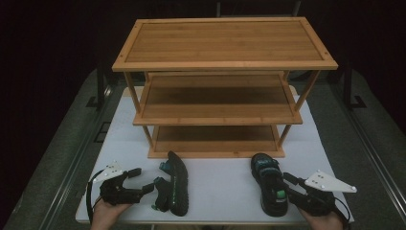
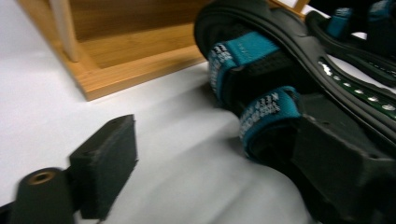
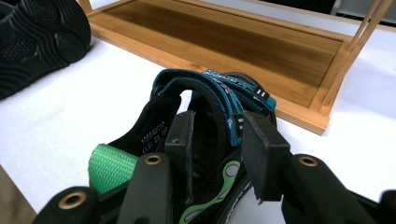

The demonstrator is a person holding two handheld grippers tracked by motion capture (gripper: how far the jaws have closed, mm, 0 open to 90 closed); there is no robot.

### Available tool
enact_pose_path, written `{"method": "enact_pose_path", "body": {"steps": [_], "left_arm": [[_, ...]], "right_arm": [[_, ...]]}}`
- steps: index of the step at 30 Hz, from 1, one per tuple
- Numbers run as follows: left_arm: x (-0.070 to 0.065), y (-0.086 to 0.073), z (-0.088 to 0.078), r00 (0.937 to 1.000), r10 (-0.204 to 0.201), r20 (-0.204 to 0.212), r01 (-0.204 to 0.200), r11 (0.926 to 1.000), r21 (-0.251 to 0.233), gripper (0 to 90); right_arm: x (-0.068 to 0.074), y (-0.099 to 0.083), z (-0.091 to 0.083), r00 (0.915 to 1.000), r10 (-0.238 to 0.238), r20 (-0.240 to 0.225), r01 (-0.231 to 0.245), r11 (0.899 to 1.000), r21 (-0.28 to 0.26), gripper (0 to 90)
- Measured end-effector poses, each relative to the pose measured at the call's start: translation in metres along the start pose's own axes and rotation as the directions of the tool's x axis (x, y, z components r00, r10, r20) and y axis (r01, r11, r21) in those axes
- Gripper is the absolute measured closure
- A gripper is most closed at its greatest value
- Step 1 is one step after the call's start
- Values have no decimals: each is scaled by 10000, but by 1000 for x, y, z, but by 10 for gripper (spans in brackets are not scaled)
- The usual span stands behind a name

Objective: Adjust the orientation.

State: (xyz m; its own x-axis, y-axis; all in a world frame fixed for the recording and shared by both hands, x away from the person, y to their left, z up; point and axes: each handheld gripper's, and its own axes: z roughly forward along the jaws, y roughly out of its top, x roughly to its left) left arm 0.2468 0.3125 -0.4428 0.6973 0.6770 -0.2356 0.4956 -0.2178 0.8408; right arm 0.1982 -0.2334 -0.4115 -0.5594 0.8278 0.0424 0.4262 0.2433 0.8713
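Low at table edge, both hands: left gripper (image 1: 143,179) fingers wide by tipped sandal (image 1: 174,184), right gripper (image 1: 291,184) narrow over upright sandal (image 1: 269,184).

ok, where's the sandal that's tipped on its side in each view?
High view: tipped sandal lower left, by the left hand-held gripper.
Left gripper view: right half, teal straps facing the camera.
Right gripper view: top left corner, sole showing.
Shared landmark: rack's bottom shelf behind it.

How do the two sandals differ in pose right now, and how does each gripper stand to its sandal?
The left sandal lies tipped on its side, sole showing; the right sandal sits upright on its sole. The left gripper is open beside the left sandal's straps; the right gripper has its jaws at the right sandal's heel. Both are black with teal straps, before the rack.
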Motion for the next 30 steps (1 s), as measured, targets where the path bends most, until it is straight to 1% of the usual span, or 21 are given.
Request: {"method": "enact_pose_path", "body": {"steps": [2, 3, 4, 5, 6, 7, 9, 10, 11, 12, 13, 14, 17, 20, 21, 22, 24, 25, 27, 28, 30], "left_arm": [[0, 0, 0, 9999, 95, 74, -96, 9999, 140, 146], [0, 0, 0, 9999, 95, 74, -96, 9999, 140, 173], [-1, -1, -1, 9996, 217, 197, -221, 9996, 172, 207], [-1, -1, -1, 9993, 347, 160, -350, 9991, 222, 214], [-3, -2, 0, 9986, 520, 135, -526, 9977, 422, 222], [-3, -2, 1, 9977, 653, 193, -661, 9967, 468, 242], [-4, -1, 1, 9966, 803, 191, -812, 9954, 514, 273], [-4, -1, 1, 9958, 898, 190, -907, 9945, 521, 306], [-4, -1, 1, 9958, 898, 190, -907, 9945, 521, 328], [-5, -1, 1, 9942, 1064, 150, -1071, 9922, 644, 345], [-5, -1, 1, 9942, 1064, 150, -1071, 9922, 644, 354], [-5, -1, 1, 9930, 1170, 151, -1178, 9896, 825, 354], [-5, -2, 3, 9912, 1303, 256, -1322, 9861, 1008, 391], [-7, -2, 4, 9904, 1331, 364, -1362, 9853, 1030, 430], [-9, -2, 8, 9887, 1437, 429, -1481, 9802, 1312, 453], [-9, -2, 8, 9887, 1437, 429, -1481, 9802, 1312, 468], [-11, -2, 13, 9860, 1615, 407, -1659, 9739, 1551, 499], [-13, -1, 15, 9840, 1731, 412, -1775, 9713, 1581, 527], [-13, 0, 17, 9838, 1741, 417, -1786, 9707, 1609, 574], [-14, 1, 21, 9821, 1851, 352, -1884, 9662, 1759, 597], [-15, 2, 22, 9817, 1863, 390, -1902, 9662, 1738, 628]], "right_arm": [[0, 0, 0, 10000, 2, 18, -2, 10000, -25, 639], [0, 0, 0, 10000, -2, 25, 2, 10000, -29, 639], [0, -1, 0, 10000, 11, 37, -11, 10000, -23, 639], [-1, -1, 0, 10000, 20, 14, -20, 10000, -43, 638], [-1, -2, 0, 10000, 59, 3, -59, 10000, -50, 637], [-1, -2, 0, 10000, 71, -3, -71, 10000, -57, 637], [-1, -2, 1, 10000, 80, 35, -80, 10000, -25, 632], [-1, -2, 1, 10000, 69, 35, -69, 10000, -28, 629], [-1, -2, 1, 10000, 69, 35, -69, 10000, -28, 629], [-2, -2, 2, 10000, 77, 23, -77, 10000, -34, 630], [-2, -2, 2, 10000, 77, 23, -77, 10000, -34, 630], [-2, -2, 2, 10000, 69, 30, -69, 10000, -32, 630], [-2, -3, 1, 10000, 72, 50, -72, 10000, -42, 630], [-1, -3, 2, 10000, 62, 28, -61, 10000, -71, 628], [-1, -3, 2, 10000, 66, 21, -65, 9999, -88, 629], [-1, -3, 2, 10000, 70, 26, -70, 9999, -105, 628], [-1, -4, 2, 10000, 74, 31, -73, 9999, -116, 628], [-1, -4, 2, 10000, 69, 36, -69, 9999, -119, 628], [-1, -4, 2, 10000, 67, 32, -67, 9999, -121, 628], [-1, -4, 2, 10000, 80, 24, -80, 9999, -127, 628], [-1, -4, 2, 10000, 73, 20, -73, 9999, -138, 628]]}}
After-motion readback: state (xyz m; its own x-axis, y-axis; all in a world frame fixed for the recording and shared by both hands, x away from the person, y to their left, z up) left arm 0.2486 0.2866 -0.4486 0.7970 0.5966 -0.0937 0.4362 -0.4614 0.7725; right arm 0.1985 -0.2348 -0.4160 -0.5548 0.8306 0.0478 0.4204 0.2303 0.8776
